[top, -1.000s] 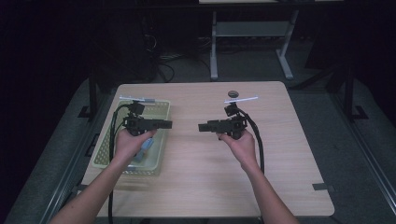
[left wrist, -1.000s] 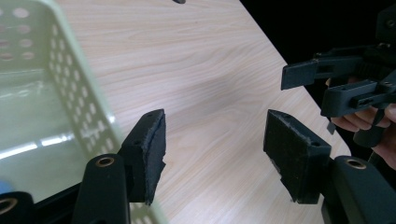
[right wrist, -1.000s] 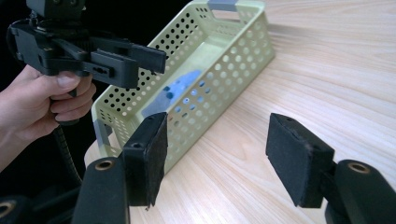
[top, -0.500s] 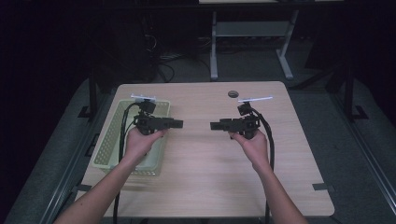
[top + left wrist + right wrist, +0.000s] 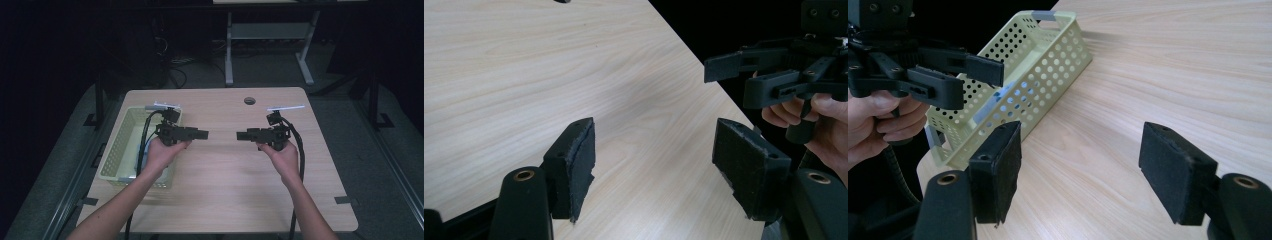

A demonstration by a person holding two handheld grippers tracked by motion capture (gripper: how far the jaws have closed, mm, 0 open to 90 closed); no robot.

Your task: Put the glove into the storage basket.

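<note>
A person is standing at the wooden table (image 5: 225, 175), holding a two-jaw tool in each hand above its middle. The left gripper (image 5: 202, 134) is sitting left of centre in the high view, its long axis running level across the frame and its jaws pointing right. The right gripper (image 5: 242, 135) is sitting right of centre at the same height, also lying level, jaws pointing left, so the two tips are facing each other across a gap of bare wood, near but not touching.

Both tools are released: in each gripper view the two black padded jaws are standing wide apart with only tabletop between them, and they have just been opening further.

A pale yellow perforated basket (image 5: 116, 150) is resting along the table's left edge, its long axis running from lower left towards the upper middle of the frame. The left hand (image 5: 162, 152) is hovering over the basket's right rim. Something bluish is lying inside the basket (image 5: 1048, 55), too dim to identify.
</note>
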